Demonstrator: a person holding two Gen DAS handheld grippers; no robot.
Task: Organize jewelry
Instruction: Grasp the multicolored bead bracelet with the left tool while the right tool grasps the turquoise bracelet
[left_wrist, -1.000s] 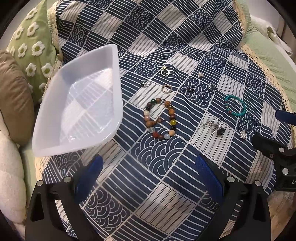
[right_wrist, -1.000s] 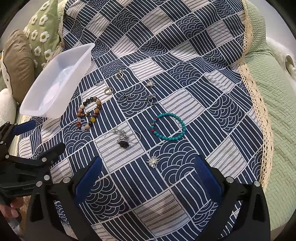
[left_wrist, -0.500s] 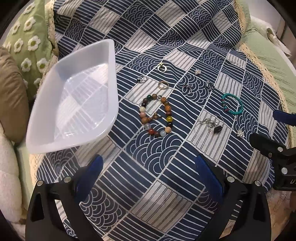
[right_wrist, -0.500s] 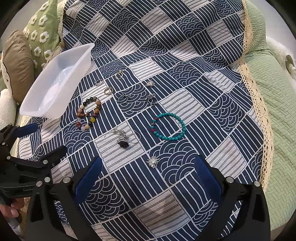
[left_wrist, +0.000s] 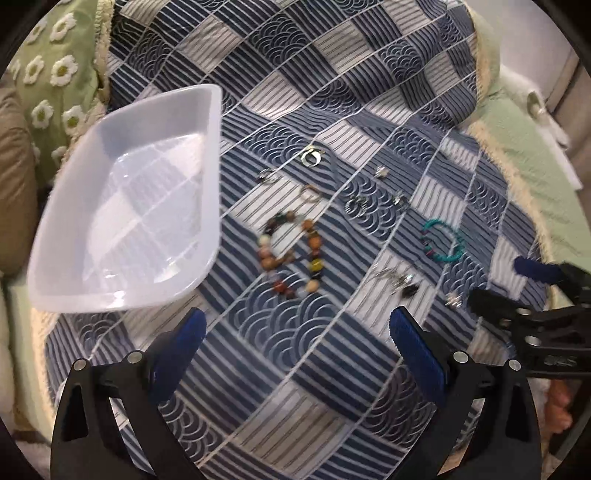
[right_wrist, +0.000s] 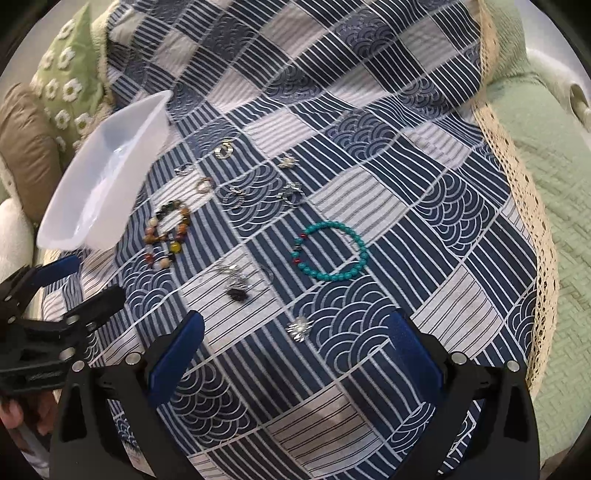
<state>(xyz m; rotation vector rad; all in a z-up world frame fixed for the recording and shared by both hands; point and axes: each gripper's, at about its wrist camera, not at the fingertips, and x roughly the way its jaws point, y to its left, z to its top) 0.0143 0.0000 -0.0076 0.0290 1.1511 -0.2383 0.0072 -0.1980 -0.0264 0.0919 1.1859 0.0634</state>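
Both the left claw (left_wrist: 295, 332) and the right claw (right_wrist: 295, 334) hover spread apart and empty over the patterned blanket (right_wrist: 369, 166), where the turquoise bracelet (right_wrist: 330, 251) looks sharp from the right wrist while the left wrist alone shows the whole bare floor of the translucent tray (left_wrist: 92, 288).

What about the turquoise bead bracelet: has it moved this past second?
No. The turquoise bead bracelet stays on the same patches of the blue patterned cloth, equally far from the silver flower charm.
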